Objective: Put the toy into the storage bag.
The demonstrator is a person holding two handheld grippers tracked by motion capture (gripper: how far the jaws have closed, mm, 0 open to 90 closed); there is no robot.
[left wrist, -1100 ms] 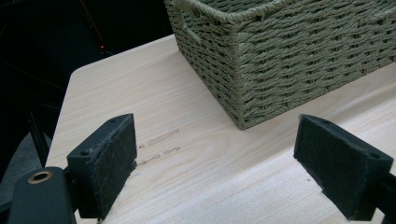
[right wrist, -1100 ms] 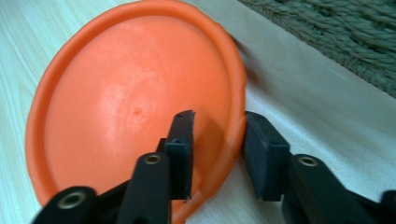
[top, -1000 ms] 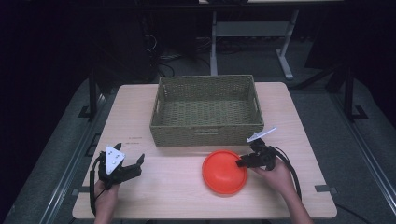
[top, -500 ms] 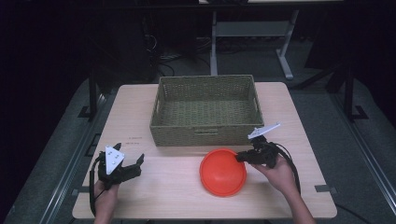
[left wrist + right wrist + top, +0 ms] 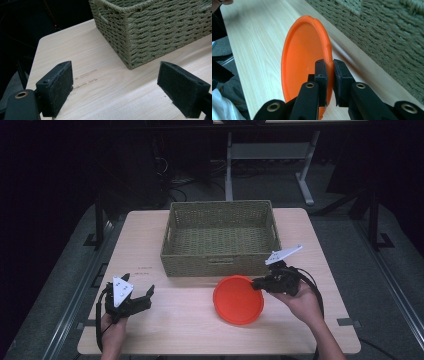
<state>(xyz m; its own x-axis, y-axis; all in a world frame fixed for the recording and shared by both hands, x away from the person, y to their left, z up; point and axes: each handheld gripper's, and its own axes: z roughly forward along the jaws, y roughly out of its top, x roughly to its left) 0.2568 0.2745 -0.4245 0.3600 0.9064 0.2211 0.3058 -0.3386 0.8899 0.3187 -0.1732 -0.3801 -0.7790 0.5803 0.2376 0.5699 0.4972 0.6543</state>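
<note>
The right gripper is clenching the rim of the orange plate, jaws pinching its near edge, the plate tilting just in front of the wicker basket; the left gripper is resting released on the desk

Table: pale wood top, rounded corners, lit from above.
Floor: grey, dim at the edges.
Behind: white-legged desk frame, loose cables on the floor.
Room: dark beyond the table.
</note>
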